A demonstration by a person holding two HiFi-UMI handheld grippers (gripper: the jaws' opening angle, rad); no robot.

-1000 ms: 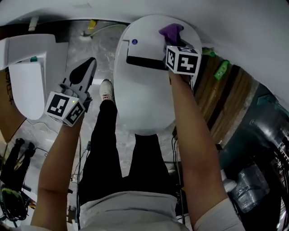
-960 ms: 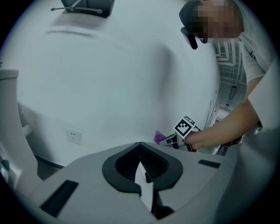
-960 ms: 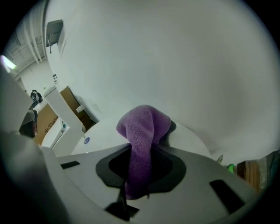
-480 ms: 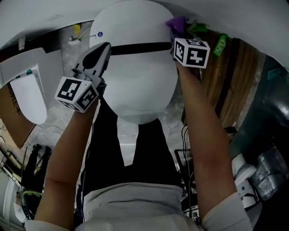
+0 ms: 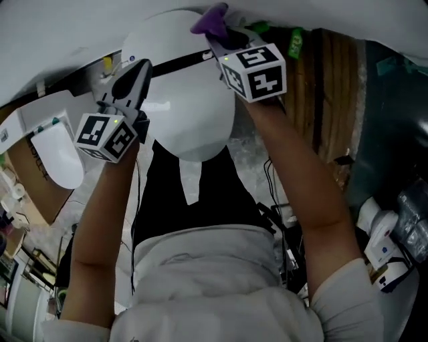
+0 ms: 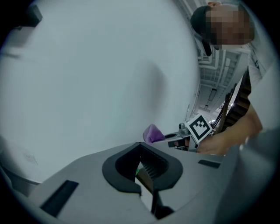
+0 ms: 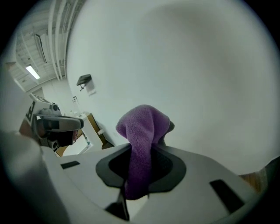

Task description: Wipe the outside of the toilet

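The white toilet (image 5: pixel 180 100) sits at the top middle of the head view, with a dark band across its back. My right gripper (image 5: pixel 217 32) is at the toilet's far right top, shut on a purple cloth (image 5: pixel 209 19). In the right gripper view the cloth (image 7: pixel 142 131) bulges out between the jaws against a white surface. My left gripper (image 5: pixel 136 68) rests by the toilet's left side, its black fingers together with nothing between them. The left gripper view is mostly white surface, with the cloth (image 6: pixel 152 132) beyond the jaws.
A second white toilet part (image 5: pixel 57 153) and a cardboard box (image 5: pixel 30 184) lie at the left. Wooden slats (image 5: pixel 334 87) and a green bottle (image 5: pixel 294 43) are on the right. The person's black trouser legs (image 5: pixel 194 194) stand just before the toilet. Cables trail on the floor.
The left gripper has moved from out at the left in to the toilet's left side. The right gripper has carried the cloth along the toilet's back right toward the top.
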